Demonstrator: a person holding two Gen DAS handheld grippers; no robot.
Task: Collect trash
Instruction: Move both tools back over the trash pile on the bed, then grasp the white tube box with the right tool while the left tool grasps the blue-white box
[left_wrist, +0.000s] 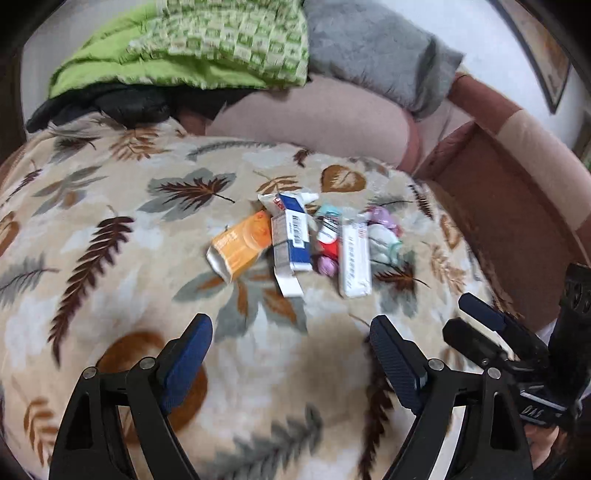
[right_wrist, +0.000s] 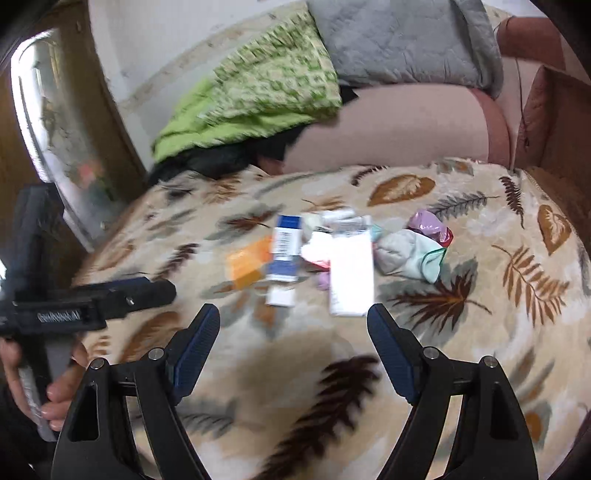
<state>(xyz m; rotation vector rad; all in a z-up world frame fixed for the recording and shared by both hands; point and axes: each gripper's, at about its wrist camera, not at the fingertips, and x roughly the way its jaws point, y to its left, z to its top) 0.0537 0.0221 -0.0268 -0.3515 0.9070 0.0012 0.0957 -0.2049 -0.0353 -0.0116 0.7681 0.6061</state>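
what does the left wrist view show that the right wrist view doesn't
Only the left wrist view shows the picture frame on the wall and the right gripper from the side. Only the right wrist view shows the glass door and the left gripper held in a hand. Both show the orange box, blue box, white box, green blanket and grey pillow.

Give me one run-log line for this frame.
phase: approach | left claw: open, empty | right claw: open, empty | trash: boxes, wrappers piled on blanket, untouched | nearest right: white box
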